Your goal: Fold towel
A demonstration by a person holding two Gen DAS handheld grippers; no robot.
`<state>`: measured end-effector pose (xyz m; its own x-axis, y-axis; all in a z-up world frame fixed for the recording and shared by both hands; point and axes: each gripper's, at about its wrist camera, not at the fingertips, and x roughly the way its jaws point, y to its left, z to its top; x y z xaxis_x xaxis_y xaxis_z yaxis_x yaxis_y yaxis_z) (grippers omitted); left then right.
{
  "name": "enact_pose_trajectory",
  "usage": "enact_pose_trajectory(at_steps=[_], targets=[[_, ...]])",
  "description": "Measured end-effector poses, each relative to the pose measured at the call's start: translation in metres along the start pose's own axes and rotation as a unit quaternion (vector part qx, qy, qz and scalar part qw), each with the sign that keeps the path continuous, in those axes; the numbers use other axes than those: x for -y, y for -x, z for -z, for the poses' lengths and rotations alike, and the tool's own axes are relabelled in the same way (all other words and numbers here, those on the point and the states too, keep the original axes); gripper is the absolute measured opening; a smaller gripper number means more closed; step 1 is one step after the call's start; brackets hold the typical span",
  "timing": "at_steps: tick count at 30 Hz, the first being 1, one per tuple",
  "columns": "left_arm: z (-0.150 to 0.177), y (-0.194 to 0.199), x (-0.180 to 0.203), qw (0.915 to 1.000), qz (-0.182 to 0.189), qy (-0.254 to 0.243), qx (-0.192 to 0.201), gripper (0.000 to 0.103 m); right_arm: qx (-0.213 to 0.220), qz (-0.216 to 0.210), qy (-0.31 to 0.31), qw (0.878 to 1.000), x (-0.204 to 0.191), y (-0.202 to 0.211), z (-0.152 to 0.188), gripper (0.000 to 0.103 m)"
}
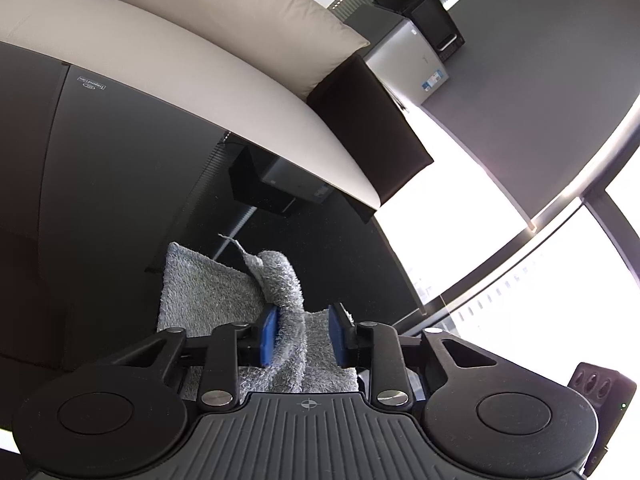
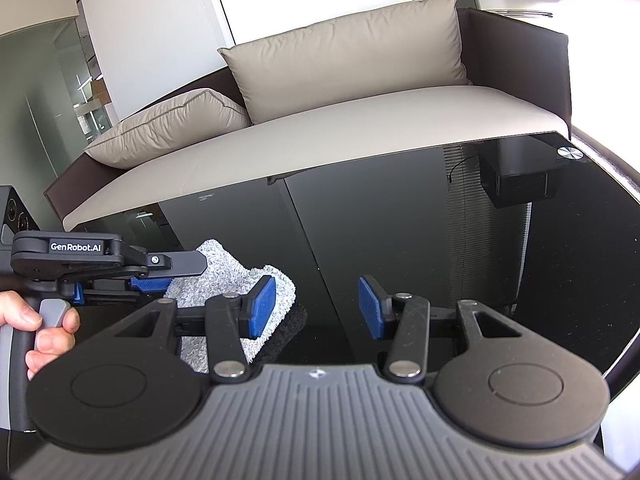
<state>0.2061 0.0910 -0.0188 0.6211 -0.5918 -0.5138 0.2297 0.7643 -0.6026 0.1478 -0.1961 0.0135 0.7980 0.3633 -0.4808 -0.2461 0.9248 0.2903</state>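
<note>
While my left gripper (image 1: 302,334) points down at the grey fluffy terry towel (image 1: 204,292), a raised fold of that cloth stands up between its blue pads. The fold leans against the pad on my left, and a strip of flat towel shows between it and the other pad, so these jaws stand narrow but not clamped. The rest of the towel lies flat under and ahead of them on the glossy black glass table (image 2: 400,220), with a loose thread sticking out from its far edge. My bare left hand (image 2: 44,332) wraps the grey handle, one finger on the trigger.

My right gripper (image 2: 316,306) hovers with its jaws about half apart and nothing between them, only bare glass below. The towel lies just off its left pad. Beyond both jaws runs a beige cushioned sofa (image 2: 320,140) with a dark frame.
</note>
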Motion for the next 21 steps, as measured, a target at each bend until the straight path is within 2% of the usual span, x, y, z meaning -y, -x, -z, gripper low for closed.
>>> enact_pose_trajectory(at_steps=[2, 12, 21], targets=[[0.001, 0.0, 0.0, 1.0, -0.005, -0.002, -0.001, 0.007, 0.0, 0.0, 0.0, 1.0, 0.0, 0.0, 0.001, 0.048], [0.003, -0.003, 0.006, 0.9998, -0.013, -0.015, -0.003, 0.004, -0.003, -0.002, 0.003, 1.0, -0.001, -0.002, 0.0, 0.048], [-0.002, 0.017, 0.017, 0.9986, -0.04, -0.029, 0.021, 0.003, -0.005, -0.003, 0.004, 1.0, -0.002, -0.004, 0.0, 0.048]])
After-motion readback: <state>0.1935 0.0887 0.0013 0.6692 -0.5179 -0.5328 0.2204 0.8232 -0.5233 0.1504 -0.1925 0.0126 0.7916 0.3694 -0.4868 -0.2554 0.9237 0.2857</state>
